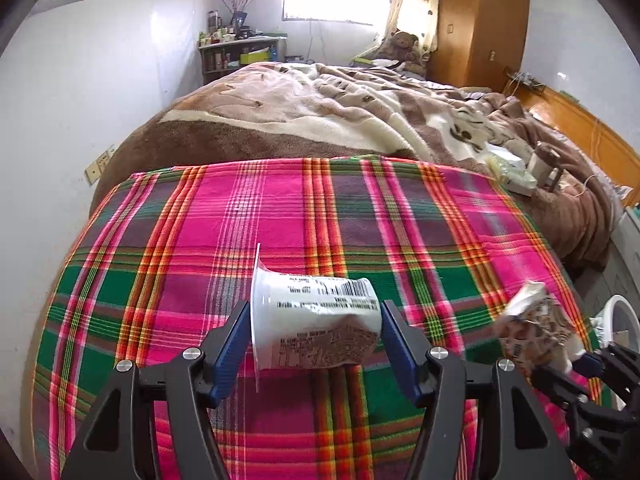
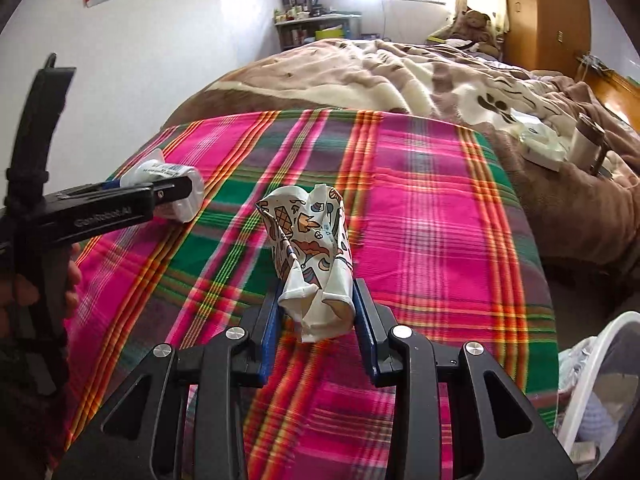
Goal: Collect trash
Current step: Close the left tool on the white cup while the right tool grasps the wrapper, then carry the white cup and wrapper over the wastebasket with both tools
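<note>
A white plastic yogurt cup lies on its side between the blue pads of my left gripper, which is shut on it over the pink plaid cloth. The cup and left gripper also show at the left of the right wrist view. My right gripper is shut on a crumpled printed paper cup and holds it above the cloth. The paper cup also shows at the right of the left wrist view.
A white bin with trash in it stands at the lower right, off the cloth's edge. A brown and cream blanket covers the bed beyond. Packets and a small roll lie on the blanket at right. A wooden wardrobe stands behind.
</note>
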